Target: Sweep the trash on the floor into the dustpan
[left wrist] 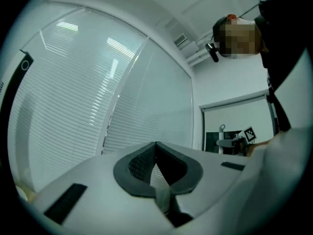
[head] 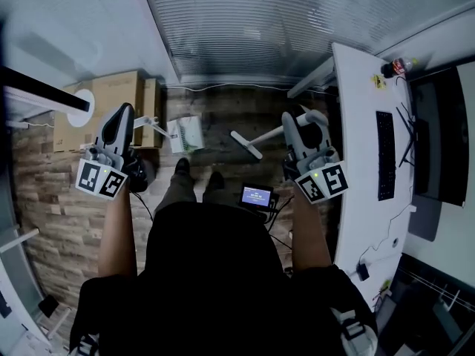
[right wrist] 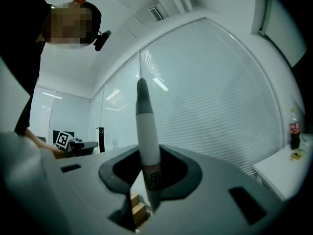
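Observation:
My right gripper (head: pixel 303 124) (right wrist: pixel 146 165) is shut on a white broom handle (right wrist: pixel 145 131) with a grey tip, which stands upright between its jaws. In the head view the handle slants down to the white broom head (head: pixel 245 144) on the floor in front of my feet. My left gripper (head: pixel 119 128) (left wrist: pixel 156 160) is raised at the left, its jaws shut and nothing visible between the tips. A white and green dustpan (head: pixel 185 134) sits on the brick-patterned floor just right of it, with its white handle (head: pixel 150 122) reaching up beside the left gripper. I see no trash.
Cardboard boxes (head: pixel 111 99) stand at the far left. A white desk (head: pixel 356 124) with a keyboard (head: pixel 386 154) and a monitor (head: pixel 438 139) runs along the right. A small device with a lit screen (head: pixel 256 196) lies by my feet. Window blinds (head: pixel 297 21) close off the far side.

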A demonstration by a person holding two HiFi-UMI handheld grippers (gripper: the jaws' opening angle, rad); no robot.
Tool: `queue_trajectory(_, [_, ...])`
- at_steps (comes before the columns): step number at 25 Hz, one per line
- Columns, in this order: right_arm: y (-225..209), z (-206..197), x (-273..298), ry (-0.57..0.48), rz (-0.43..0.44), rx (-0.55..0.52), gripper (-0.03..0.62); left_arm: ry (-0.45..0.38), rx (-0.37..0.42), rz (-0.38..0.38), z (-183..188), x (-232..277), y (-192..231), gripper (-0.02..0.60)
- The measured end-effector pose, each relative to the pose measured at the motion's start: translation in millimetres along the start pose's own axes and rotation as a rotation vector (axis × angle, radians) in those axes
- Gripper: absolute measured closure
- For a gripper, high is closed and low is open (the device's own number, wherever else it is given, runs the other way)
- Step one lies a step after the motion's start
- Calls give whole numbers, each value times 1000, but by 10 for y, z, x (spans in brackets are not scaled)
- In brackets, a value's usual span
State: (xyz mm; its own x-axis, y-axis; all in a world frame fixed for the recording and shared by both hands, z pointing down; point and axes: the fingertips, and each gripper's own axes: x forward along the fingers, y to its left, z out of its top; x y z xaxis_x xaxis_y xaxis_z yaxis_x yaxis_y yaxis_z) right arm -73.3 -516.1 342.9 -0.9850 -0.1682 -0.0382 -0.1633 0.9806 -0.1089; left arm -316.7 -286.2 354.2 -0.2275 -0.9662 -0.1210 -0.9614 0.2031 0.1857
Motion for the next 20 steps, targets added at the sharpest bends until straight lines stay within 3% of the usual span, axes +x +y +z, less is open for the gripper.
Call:
queue_trajectory(7, [-204,-154,-330,-18,-104,25,500,-8,-42,52,-88,-249,-291,588])
queue_trajectory(13, [-108,-255,-486,12,-113,36,500,-15,-63,90,-84,-441,-379,588])
queue_trajectory(20, [58,-187,-706,-25,-145,16,506,-7,-56,62,-163,-636,-587,588])
